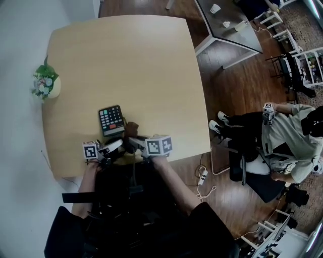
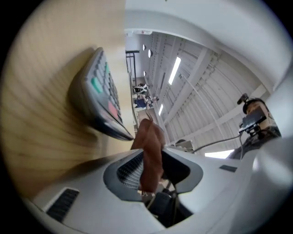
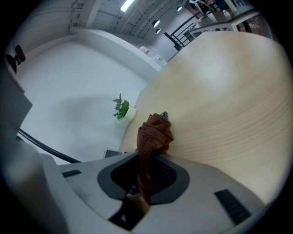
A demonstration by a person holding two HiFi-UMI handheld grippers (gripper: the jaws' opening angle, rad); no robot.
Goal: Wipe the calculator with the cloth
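A plant (image 1: pixel 45 83) sits at the nine o'clock edge of the table (image 1: pixel 126 55). At four o'clock a person (image 1: pixel 287 141) sits; at one o'clock, a grey table (image 1: pixel 237 38) bears cups (image 1: pixel 215 8).

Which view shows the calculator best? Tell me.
Head view: the calculator lies flat, whole keypad visible. Left gripper view shows it obliquely, tilted and close; right gripper view shows only a corner behind the cloth.

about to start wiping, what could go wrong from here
The left gripper and right gripper both clamp the cloth, so nothing holds the calculator: a wipe may shove it across the table. It lies near the near edge and might slide off. Pulling apart could tug the cloth out of one gripper.
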